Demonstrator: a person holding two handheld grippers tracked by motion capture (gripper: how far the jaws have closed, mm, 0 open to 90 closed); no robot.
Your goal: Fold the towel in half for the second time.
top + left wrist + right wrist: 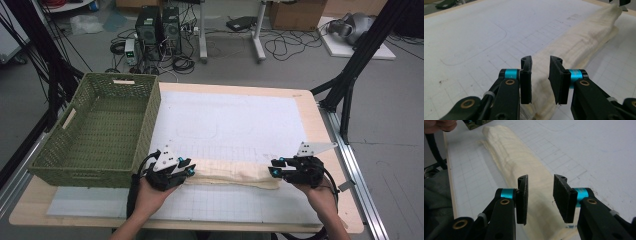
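Wooden counter [320,130], white grid mat [230,125], green basket [102,131] at left. Rolled cream towel [235,174] long axis left-right. Left gripper [191,169], right gripper [271,167] both spread at its ends.

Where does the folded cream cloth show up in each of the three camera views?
High view: folded cream cloth lies low centre, between the left gripper and right gripper.
Left gripper view: runs from between the jaws to upper right.
Right gripper view: runs from between the jaws to upper left.
Shared landmark: white grid mat.

wooden table [320,125]: white grid mat [225,125], green wicker basket [100,130], rolled cream cloth [235,175].
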